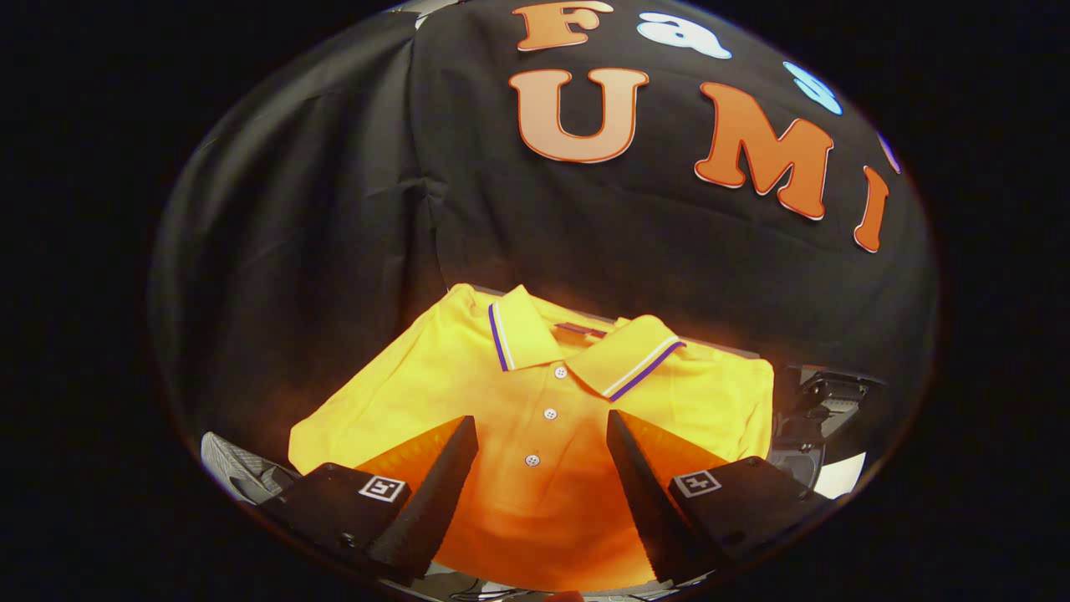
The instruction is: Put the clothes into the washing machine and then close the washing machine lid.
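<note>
A yellow polo shirt [535, 393] lies spread flat, front up, its collar edged with white and purple stripes and three white buttons running down the placket. My gripper [542, 435] hovers over the shirt's lower chest, open wide. Its two black fingers [443, 477] stand one on each side of the button placket, with nothing pressed between them. I cannot tell whether the fingertips touch the cloth.
Beyond the shirt's right sleeve sits a dark device with black and white parts [815, 418]. A grey ribbed object [234, 472] pokes out left of the left finger. Black cloth hangs behind the shirt.
</note>
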